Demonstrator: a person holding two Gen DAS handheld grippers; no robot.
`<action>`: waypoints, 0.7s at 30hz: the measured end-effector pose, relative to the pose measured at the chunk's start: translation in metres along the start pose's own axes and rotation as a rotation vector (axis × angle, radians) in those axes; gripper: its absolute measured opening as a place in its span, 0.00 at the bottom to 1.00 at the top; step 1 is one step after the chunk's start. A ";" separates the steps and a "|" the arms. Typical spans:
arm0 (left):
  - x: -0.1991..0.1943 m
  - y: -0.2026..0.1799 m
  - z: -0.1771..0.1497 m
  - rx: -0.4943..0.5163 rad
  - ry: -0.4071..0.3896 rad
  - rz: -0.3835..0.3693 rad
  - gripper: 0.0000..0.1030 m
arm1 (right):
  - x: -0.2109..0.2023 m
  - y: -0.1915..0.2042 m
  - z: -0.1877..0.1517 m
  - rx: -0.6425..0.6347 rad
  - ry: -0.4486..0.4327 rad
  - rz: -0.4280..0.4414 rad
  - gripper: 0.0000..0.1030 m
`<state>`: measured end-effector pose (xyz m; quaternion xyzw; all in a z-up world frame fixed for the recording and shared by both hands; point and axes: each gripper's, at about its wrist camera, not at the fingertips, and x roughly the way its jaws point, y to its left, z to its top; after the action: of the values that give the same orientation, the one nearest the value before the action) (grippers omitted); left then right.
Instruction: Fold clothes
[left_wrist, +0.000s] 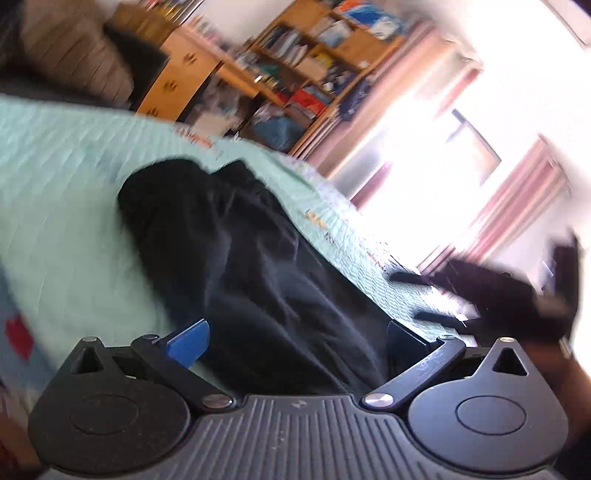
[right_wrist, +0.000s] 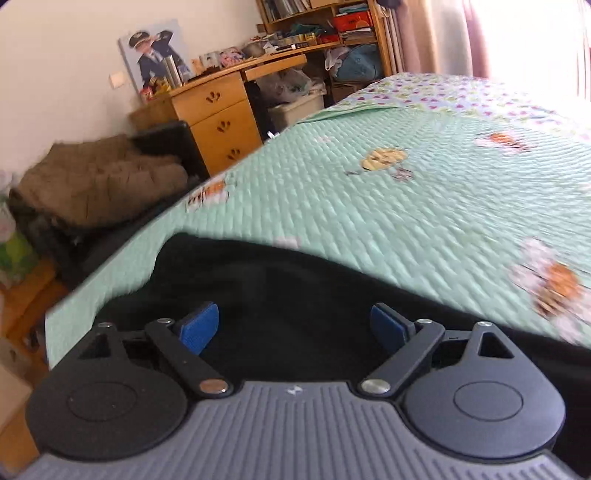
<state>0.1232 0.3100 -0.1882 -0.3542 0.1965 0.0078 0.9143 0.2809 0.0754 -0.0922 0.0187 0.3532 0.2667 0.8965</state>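
A black garment (left_wrist: 240, 258) lies crumpled on the mint green quilt (left_wrist: 66, 177) of a bed, stretching away from my left gripper (left_wrist: 295, 343). That gripper stands open just above the cloth, its blue pads (left_wrist: 188, 343) wide apart and pressing on nothing. The right wrist view shows the same black garment (right_wrist: 288, 295) near the bed's left edge. My right gripper (right_wrist: 293, 328) hovers over it, open, with nothing pinched between its fingers. Blurred at the right edge of the left wrist view is the right gripper (left_wrist: 517, 295).
The quilt (right_wrist: 388, 221) with bee patterns spreads far to the right. Left of the bed's edge are a brown coat (right_wrist: 99, 181) on a dark chair, a wooden desk with drawers (right_wrist: 221, 122), a bookshelf (right_wrist: 332, 26) and a bright window with pink curtains (left_wrist: 517, 192).
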 end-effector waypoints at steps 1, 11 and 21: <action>-0.002 -0.002 -0.001 -0.007 0.009 0.013 0.99 | -0.016 -0.001 -0.011 -0.009 0.004 -0.022 0.87; -0.019 -0.024 -0.013 -0.083 0.083 0.099 0.99 | -0.093 -0.042 -0.075 0.106 0.013 -0.126 0.88; -0.029 -0.064 -0.036 -0.038 0.140 0.095 0.99 | -0.128 -0.098 -0.122 0.194 0.013 -0.250 0.88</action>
<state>0.0937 0.2421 -0.1605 -0.3616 0.2763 0.0301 0.8900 0.1701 -0.0903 -0.1261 0.0592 0.3827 0.1179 0.9144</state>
